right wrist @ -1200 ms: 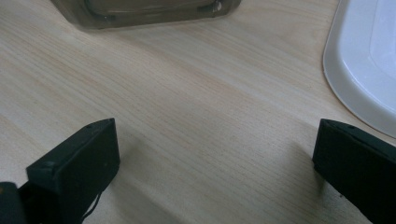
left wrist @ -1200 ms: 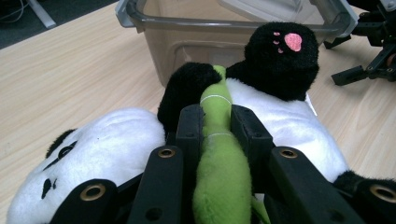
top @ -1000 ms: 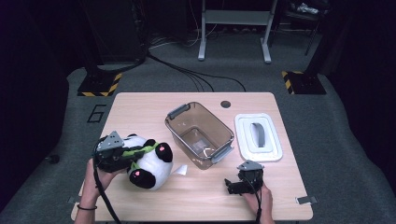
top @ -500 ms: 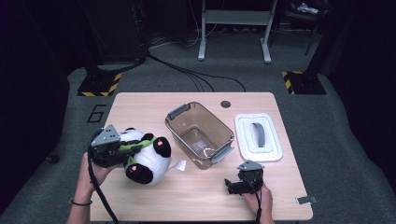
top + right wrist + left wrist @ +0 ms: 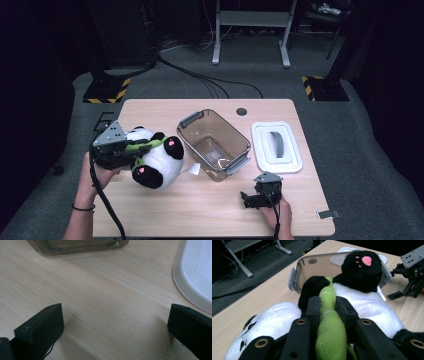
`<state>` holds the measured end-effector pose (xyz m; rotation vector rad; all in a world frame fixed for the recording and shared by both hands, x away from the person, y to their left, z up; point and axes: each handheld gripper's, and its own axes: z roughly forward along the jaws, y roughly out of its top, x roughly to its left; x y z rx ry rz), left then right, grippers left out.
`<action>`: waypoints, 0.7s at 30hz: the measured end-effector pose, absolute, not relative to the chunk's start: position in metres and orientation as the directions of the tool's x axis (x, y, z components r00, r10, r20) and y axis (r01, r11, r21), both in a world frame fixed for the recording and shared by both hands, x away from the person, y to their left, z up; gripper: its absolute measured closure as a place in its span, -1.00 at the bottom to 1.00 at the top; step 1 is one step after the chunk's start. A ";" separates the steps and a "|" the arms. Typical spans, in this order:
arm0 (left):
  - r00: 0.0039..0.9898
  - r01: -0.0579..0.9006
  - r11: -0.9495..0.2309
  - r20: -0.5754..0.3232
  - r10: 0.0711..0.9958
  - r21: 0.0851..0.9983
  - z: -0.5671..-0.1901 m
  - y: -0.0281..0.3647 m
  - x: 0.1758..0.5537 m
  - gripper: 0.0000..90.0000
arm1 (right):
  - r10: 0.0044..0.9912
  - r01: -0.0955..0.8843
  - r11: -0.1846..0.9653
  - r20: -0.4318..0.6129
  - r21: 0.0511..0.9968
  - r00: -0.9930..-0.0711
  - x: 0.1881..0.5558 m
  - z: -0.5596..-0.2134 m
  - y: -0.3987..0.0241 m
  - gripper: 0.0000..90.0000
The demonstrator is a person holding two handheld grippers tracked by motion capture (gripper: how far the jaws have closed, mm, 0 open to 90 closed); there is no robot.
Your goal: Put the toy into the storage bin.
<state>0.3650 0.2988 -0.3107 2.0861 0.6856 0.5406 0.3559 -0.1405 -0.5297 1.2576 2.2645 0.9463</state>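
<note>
Panda is hanging off the surface now — a second ago it was lying lower on the wood at about 9 o'clock from the bin, and since then the left gripper has been carrying it upward, with its body tilting and its black foot swinging toward the bin's near wall. That lift suggests the toy is on its way into the bin, which is standing open and looks empty, its lid lying flat at the bin's 3 o'clock.

In the left gripper view, the black fingers are clenching the green plush stalk sewn to the panda's front, one on each side, squeezing it thin; the white belly and black limbs are dangling beyond them, with the bin's brown wall just behind the raised foot. The grip is on that soft stalk alone — so the toy is likely to sag and swing as it travels.

The left hand is holding its gripper roughly level, pointing toward 3 o'clock, forearm coming in from the bottom edge. The right gripper is resting near the surface at the bin's 5 o'clock, unmoved from a second ago, pointing toward 9 o'clock. Its fingers are spread wide and released, nothing but bare wood between them.
</note>
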 end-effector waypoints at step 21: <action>0.798 0.199 -0.516 0.167 0.579 0.833 -0.269 0.275 0.391 0.64 | 0.846 0.590 0.381 -0.013 0.712 -0.532 0.356 -0.530 -0.141 -1.00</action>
